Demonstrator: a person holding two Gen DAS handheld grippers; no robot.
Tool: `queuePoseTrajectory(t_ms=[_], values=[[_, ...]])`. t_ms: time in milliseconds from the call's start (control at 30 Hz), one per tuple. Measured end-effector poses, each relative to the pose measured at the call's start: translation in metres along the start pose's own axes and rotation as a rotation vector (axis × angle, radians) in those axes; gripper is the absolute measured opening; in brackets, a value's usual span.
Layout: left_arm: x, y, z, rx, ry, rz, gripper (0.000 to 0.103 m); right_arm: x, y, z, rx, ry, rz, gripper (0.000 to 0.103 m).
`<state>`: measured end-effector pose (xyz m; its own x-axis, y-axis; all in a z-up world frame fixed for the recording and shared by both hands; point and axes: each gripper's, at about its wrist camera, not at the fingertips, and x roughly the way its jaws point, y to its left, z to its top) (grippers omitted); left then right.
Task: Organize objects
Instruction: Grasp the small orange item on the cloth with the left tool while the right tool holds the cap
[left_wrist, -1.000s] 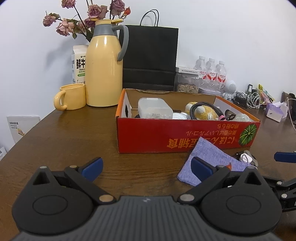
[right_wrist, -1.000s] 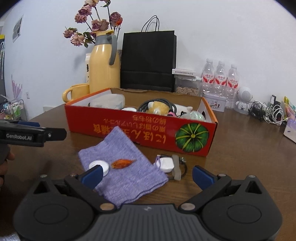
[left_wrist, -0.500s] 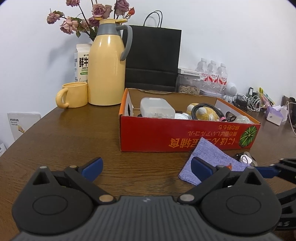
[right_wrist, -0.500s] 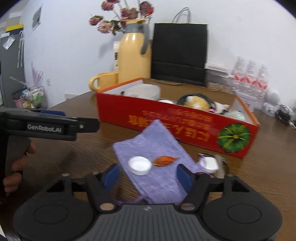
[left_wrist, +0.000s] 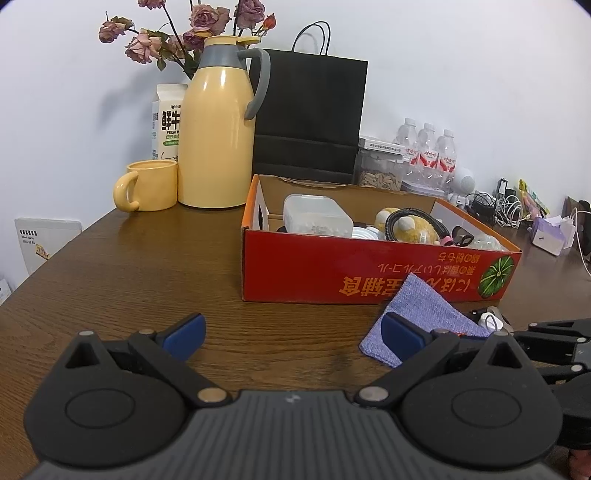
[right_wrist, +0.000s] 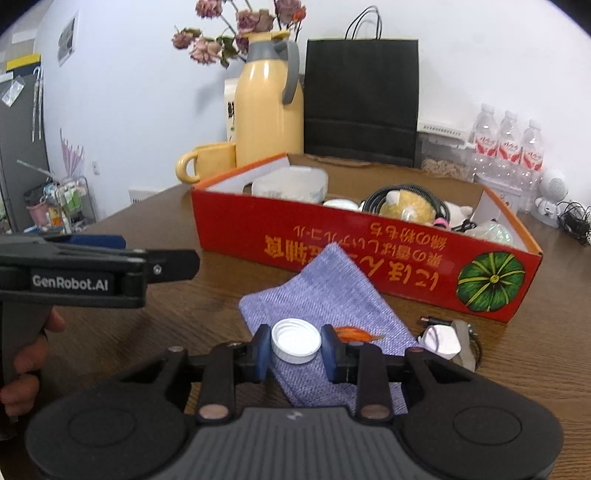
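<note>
Right hand-held gripper (right_wrist: 295, 349) closing; left hand-held gripper (left_wrist: 291, 332) spread wide.

right gripper (right_wrist: 295, 349) | moved to white cap (right_wrist: 296, 339) | fingers (right_wrist: 261, 349) closing around it

The left gripper (left_wrist: 291, 334) is wide open above the brown wooden table (left_wrist: 147, 280). A red cardboard box (left_wrist: 369, 273) sits ahead, touching a purple cloth (left_wrist: 424, 306).

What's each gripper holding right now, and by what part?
Right gripper is closing around the white cap by its rim, pads not clearly pressing. Left gripper holds nothing.
</note>
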<state>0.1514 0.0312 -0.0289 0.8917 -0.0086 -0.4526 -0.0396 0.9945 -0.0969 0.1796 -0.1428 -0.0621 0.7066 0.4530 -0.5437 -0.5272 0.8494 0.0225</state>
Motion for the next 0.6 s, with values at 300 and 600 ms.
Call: queuePoseTrajectory(t_ms=[300,600], values=[[0.002,0.002,0.000,-0.007,0.008,0.019,0.103,-0.020,-0.012,-0.001,0.041,-0.101,-0.029,0.028],[0.004,-0.006,0.000,0.032,0.011,0.032,0.103,-0.033,-0.049,-0.005,0.090,-0.145,-0.144,0.028]])
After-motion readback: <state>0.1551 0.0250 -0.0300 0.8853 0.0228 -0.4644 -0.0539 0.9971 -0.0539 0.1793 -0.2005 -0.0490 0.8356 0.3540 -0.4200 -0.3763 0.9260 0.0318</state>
